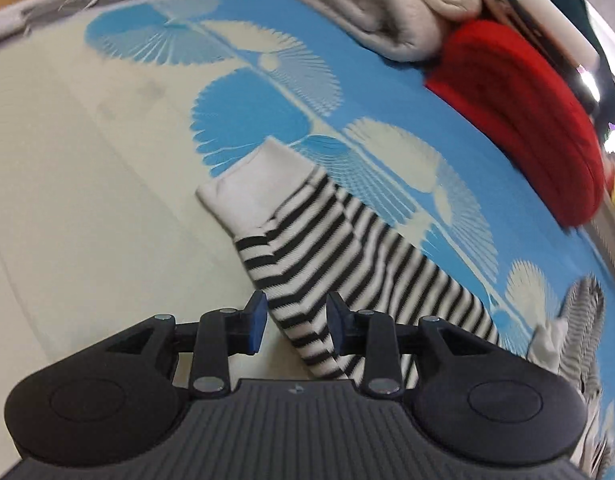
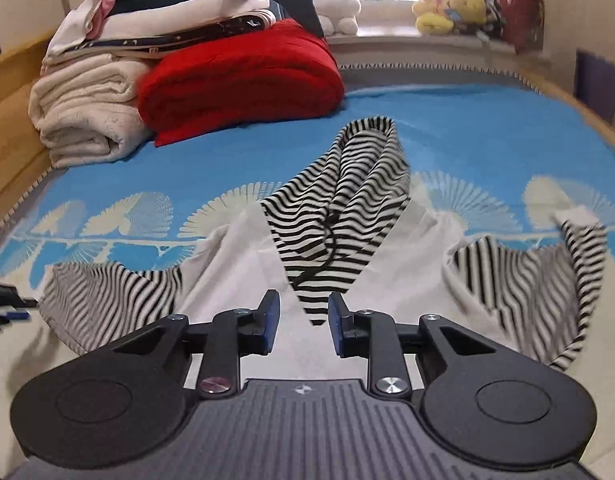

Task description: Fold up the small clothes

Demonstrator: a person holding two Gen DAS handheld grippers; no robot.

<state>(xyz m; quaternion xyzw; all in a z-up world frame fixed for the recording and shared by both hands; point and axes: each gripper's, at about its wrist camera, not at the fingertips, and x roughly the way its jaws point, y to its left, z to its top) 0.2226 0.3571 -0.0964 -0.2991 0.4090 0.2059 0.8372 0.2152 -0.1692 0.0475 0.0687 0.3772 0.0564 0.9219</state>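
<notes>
A small hooded top (image 2: 243,264) lies spread on the bed, with a white body and black-and-white striped hood (image 2: 347,200) and sleeves. My right gripper (image 2: 303,320) hovers over the white body just below the hood's lower tip, jaws apart with nothing pinched. In the left wrist view one striped sleeve (image 1: 347,264) with a white cuff (image 1: 251,184) runs across the cover. My left gripper (image 1: 296,322) straddles that sleeve near its inner end. Its blue pads (image 1: 257,322) stand apart, with a gap to the cloth on the left side.
The bed cover (image 2: 487,132) is blue with cream fan shapes. A folded red blanket (image 2: 243,80) and a rolled cream blanket (image 2: 83,116) under stacked clothes sit at the back left. Plush toys (image 2: 447,10) line the window sill. A wooden bed frame (image 2: 11,80) borders the left.
</notes>
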